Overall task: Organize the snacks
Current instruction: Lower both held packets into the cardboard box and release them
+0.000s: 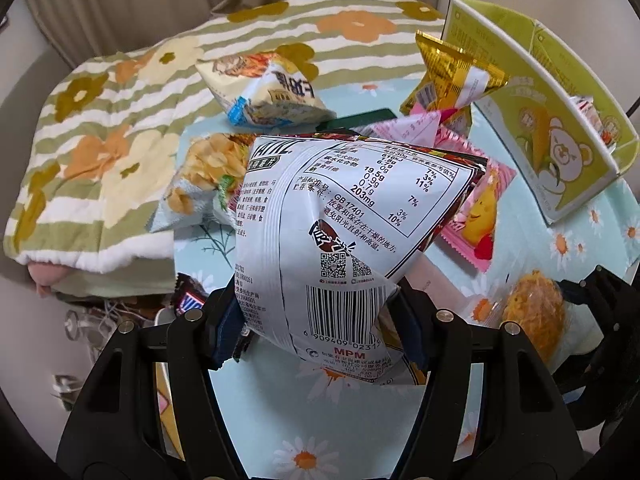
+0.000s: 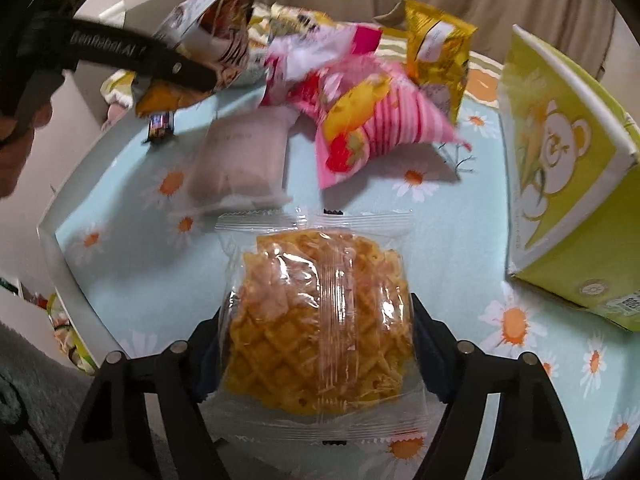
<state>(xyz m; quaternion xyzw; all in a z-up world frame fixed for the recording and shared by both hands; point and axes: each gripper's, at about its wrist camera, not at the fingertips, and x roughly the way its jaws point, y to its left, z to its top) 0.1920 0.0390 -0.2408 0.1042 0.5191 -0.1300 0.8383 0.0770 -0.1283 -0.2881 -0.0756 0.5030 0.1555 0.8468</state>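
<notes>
Two tools, each working its own snack.

Left wrist view: left tool [image 1: 316, 320] is clamping the white chip bag [image 1: 340, 224] at its lower end, near the barcode, and holding it up clear of the daisy-print tabletop [image 1: 340, 432]. Bag is puffed with air, so it is reading as light and crushable, film slick. Gripping low on the body is working; a flat seam would be kinder to the chips. Behind it, more packets are lying loose: a potato chip pack [image 1: 200, 184], a blue-white pack [image 1: 268, 92], a gold pouch [image 1: 448, 76] and a pink striped pack [image 1: 476, 208]. Green bear box [image 1: 560, 152] is standing open at the right, likely the bin.

Right wrist view: right tool [image 2: 318, 344] is straddling the clear-wrapped waffle cake [image 2: 320, 320], which is lying on the tabletop; pads are looking pressed to the wrapper's sides. Cake is looking brittle and crumbly, wrapper slippery, so gentle pressure across the cake's width is the call, not the thin film ends. A pale soft packet [image 2: 240, 164] is lying just beyond it.
</notes>
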